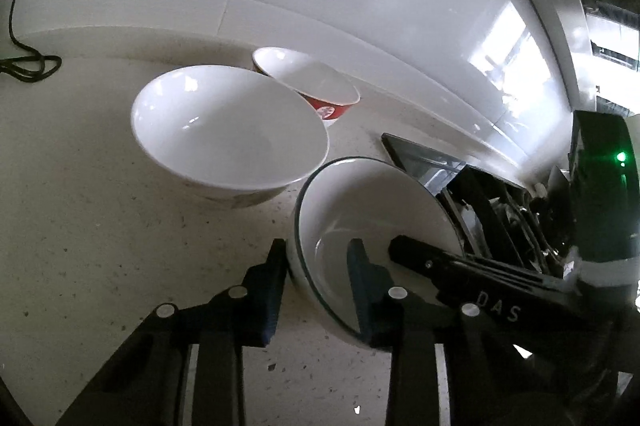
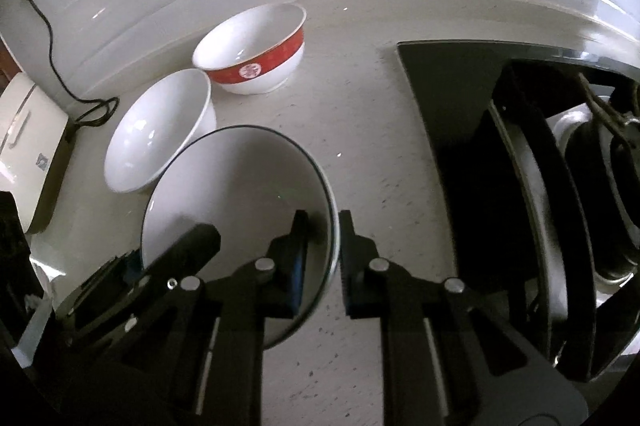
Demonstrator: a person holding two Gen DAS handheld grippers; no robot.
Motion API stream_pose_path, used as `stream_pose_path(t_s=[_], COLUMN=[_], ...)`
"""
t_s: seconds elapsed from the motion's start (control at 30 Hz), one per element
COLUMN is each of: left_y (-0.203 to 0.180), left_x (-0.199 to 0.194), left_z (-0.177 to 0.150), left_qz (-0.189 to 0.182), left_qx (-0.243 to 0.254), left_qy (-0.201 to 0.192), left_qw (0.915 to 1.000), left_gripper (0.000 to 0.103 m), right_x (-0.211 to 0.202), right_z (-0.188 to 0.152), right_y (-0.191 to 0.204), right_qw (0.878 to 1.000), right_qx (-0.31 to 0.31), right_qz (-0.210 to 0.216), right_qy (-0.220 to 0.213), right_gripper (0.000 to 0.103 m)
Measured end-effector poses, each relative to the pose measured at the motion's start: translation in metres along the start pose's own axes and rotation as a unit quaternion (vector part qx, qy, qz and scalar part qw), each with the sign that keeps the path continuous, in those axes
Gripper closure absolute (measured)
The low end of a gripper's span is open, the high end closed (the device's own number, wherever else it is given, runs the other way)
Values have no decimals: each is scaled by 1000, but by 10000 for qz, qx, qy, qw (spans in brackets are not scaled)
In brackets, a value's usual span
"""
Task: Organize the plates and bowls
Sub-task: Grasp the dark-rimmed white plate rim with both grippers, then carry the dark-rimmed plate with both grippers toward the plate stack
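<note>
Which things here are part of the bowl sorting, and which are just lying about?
Part of the job:
dark-rimmed bowl, its rim between both grippers' fingers
plain white bowl
red-banded bowl
left hand-held gripper
right hand-held gripper

Lying about:
black cable
white appliance
stove top

White letters "DAS" on the black right claw (image 1: 496, 306) in the left wrist view, a white round emblem on the red band of a bowl (image 2: 250, 71), its character too small to read
</note>
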State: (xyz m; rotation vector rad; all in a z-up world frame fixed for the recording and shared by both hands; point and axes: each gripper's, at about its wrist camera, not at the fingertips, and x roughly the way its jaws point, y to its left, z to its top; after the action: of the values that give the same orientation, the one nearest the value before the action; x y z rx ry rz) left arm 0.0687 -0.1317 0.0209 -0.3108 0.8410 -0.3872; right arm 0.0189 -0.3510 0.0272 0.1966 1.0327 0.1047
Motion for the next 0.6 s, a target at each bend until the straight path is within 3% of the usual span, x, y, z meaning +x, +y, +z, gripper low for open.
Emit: stream_pose_path(t_s=[0.13,0.43,0.6], left_y=[10,18,27], left_x=[-8,-13,-29], left_z=[1,-3,-6], left_qz=[-130,163,396], left_qx=[-268,-517,-616], left_qy=[23,121,-105], left_qw=[9996,9985,9973], left_gripper=[81,82,82], right_x=[2,0,1], right_z=[2,0,-2], right_y=[0,13,25], right_qw=[9999,9986,9956], right_qx=[-8,-222,-445], right_qz=[131,466,807], right_qy=[30,131,196], right_gripper=[86,86,86])
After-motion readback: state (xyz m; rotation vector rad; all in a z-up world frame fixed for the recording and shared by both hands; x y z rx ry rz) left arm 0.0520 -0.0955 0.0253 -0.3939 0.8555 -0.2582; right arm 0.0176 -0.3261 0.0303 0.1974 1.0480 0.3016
